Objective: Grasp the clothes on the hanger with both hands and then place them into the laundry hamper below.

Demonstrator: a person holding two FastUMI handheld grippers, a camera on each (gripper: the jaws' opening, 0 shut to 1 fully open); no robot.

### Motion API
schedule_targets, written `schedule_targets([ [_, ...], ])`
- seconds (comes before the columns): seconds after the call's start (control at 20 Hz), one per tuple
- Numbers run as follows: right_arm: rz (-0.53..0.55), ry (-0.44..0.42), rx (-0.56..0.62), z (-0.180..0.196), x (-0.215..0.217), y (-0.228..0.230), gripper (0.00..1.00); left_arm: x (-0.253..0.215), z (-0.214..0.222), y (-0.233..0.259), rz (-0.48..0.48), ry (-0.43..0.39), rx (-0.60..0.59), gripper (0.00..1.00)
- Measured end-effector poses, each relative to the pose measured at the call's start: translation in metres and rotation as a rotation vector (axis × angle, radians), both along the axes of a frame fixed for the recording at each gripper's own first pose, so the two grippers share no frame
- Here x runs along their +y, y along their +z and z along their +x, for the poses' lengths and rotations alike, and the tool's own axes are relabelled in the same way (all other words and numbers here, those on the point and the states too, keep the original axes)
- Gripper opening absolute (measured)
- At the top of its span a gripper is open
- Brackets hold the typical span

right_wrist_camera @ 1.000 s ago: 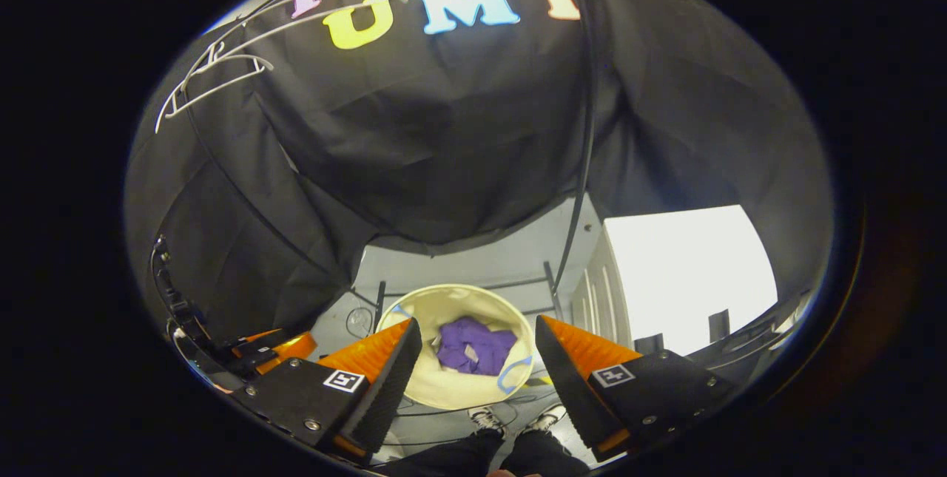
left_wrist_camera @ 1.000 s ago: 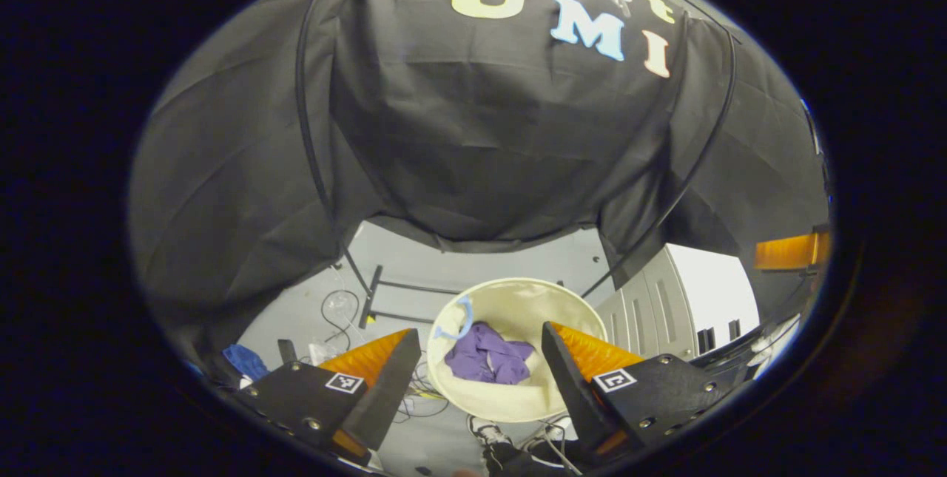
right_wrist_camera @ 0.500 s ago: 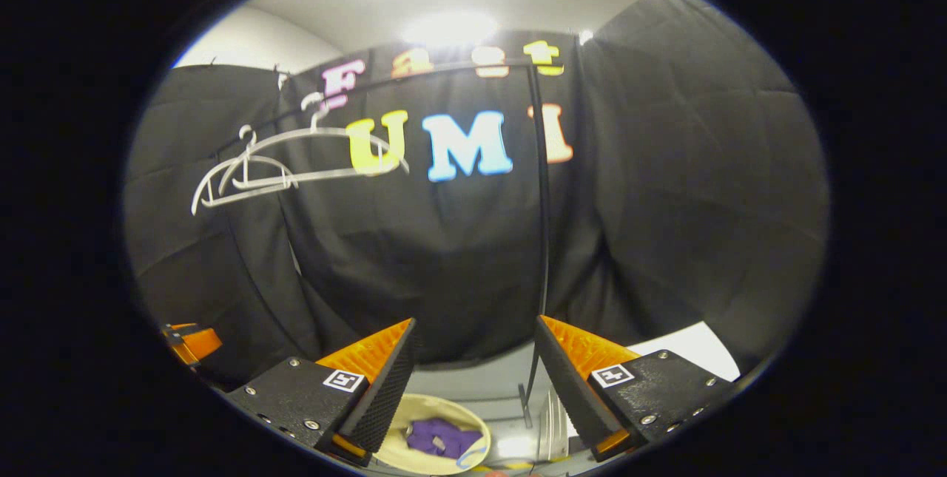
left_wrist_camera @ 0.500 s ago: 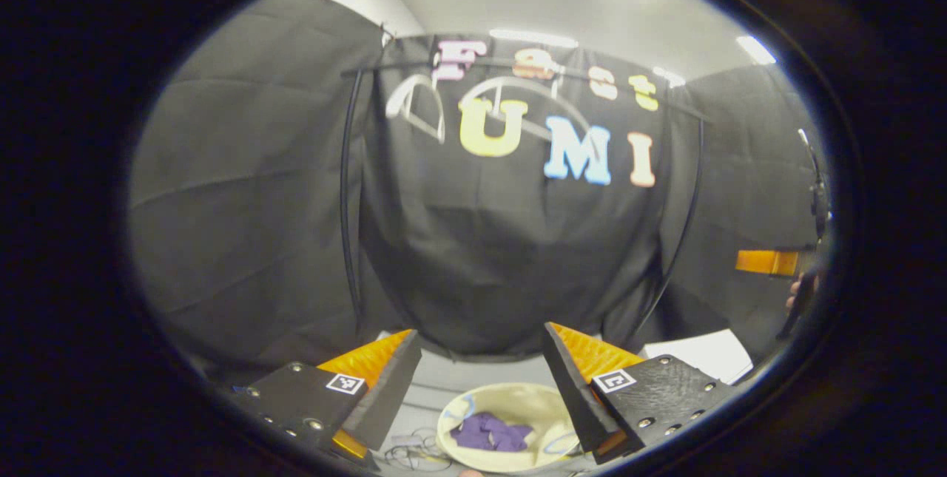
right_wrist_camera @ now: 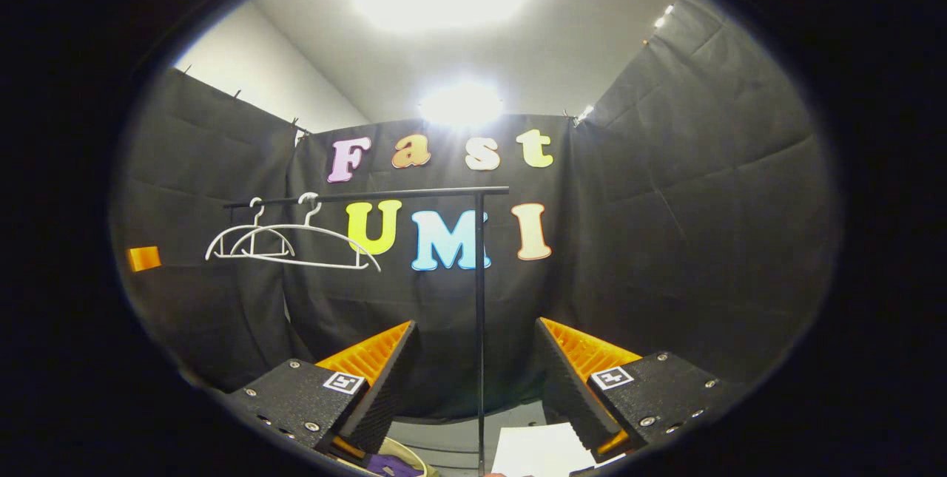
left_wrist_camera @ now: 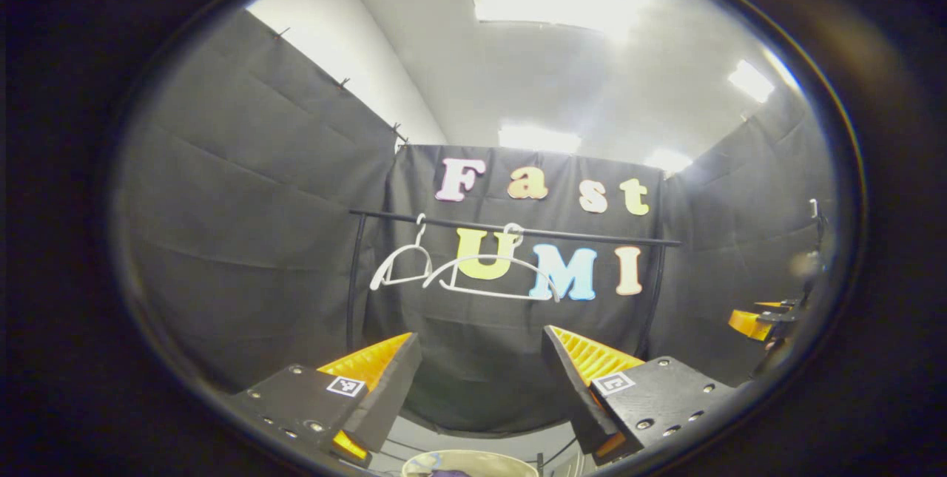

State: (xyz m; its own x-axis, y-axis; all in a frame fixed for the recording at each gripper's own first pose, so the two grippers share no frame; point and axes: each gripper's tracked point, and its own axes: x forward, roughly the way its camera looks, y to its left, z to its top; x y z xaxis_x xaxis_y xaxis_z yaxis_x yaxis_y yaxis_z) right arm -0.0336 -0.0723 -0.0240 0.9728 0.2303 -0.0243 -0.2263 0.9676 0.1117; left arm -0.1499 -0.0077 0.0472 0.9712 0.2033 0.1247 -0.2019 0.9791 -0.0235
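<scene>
White plastic hangers (left_wrist_camera: 473, 270) hang bare on the black rail (left_wrist_camera: 518, 229) against the booth's back wall. Both grippers point level at it, the left gripper (left_wrist_camera: 481, 381) and the right gripper (right_wrist_camera: 477, 373) each with jaws wide apart, gripping nothing. Down at the bottom edge, purple clothes (right_wrist_camera: 388, 464) lie inside the cream hamper (left_wrist_camera: 473, 461).

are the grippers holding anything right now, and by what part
Nothing is held. The left gripper and the right gripper are both open, with only air between their fingers.
</scene>
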Motion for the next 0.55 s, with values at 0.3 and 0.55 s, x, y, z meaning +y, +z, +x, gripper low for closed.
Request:
schedule_targets([
  [0.3,-0.001,0.003,0.003,-0.001,-0.029,-0.007,0.95,-0.024,-0.059,-0.024,-0.045,0.073,0.05,1.0],
  [0.55,-0.01,0.024,-0.01,0.0,-0.019,-0.001,0.95,-0.024,-0.058,-0.021,-0.048,0.077,0.038,1.0],
])
